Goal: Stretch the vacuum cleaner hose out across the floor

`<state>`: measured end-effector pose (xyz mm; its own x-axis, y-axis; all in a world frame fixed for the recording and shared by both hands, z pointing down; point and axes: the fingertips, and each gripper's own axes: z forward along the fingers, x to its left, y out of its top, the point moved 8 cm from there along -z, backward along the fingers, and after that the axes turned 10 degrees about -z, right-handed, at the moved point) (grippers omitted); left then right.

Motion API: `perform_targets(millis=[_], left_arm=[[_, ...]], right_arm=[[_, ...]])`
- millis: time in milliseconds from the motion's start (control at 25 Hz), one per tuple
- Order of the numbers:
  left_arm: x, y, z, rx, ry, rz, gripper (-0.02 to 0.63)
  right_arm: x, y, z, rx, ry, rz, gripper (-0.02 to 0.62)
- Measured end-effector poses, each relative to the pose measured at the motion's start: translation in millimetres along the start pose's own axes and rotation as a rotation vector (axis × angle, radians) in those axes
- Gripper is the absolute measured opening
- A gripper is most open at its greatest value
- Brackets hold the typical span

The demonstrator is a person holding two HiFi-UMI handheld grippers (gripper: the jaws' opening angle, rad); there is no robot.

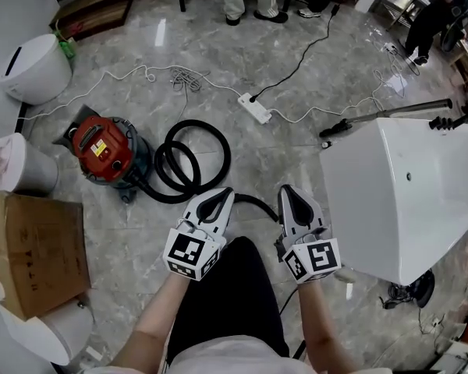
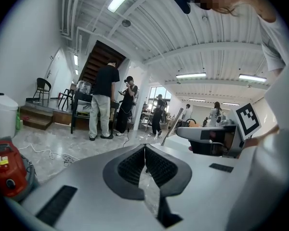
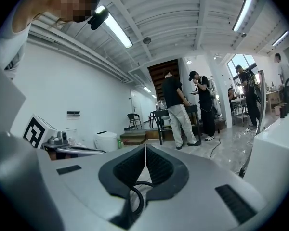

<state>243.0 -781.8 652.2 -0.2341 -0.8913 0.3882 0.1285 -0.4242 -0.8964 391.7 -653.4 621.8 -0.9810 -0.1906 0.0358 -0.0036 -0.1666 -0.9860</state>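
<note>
1. Left gripper [image 1: 222,195]: jaws shut tight, nothing between them. It hangs over the floor [image 1: 242,61] on the near right of the red vacuum cleaner [image 1: 101,150].
2. Right gripper [image 1: 288,191]: jaws also closed and empty, farther right of the vacuum cleaner, level with the left one.
3. Hose [image 1: 196,123]: black, coiled in overlapping loops on the floor just right of the vacuum cleaner. One end joins the vacuum cleaner's base. The other end trails toward the spot between my two grippers. Neither gripper touches it.
4. Edges: the white cabinet [image 1: 398,201] stands well right of the vacuum cleaner, its near-left corner close to the right gripper. The cardboard box [image 1: 35,252] sits on the vacuum cleaner's near left, and the white bin [image 1: 35,68] on its far left.
5. Open room: bare floor beyond the coil, far right of the vacuum cleaner, crossed by a power strip [image 1: 256,108] and its thin cables. People's legs stand at the far edge.
</note>
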Motion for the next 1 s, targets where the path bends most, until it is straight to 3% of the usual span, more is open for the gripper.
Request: perform_targets(millis=[680, 1000], left_arm=[[71, -146, 65, 0.013, 0.016, -0.019, 0.009], [108, -196, 93, -0.023, 0.003, 0.015, 0.009]], right_arm=[[-29, -154, 46, -0.048, 0.019, 0.028, 0.016], [-57, -219, 66, -0.068, -0.048, 0.022, 0.015]])
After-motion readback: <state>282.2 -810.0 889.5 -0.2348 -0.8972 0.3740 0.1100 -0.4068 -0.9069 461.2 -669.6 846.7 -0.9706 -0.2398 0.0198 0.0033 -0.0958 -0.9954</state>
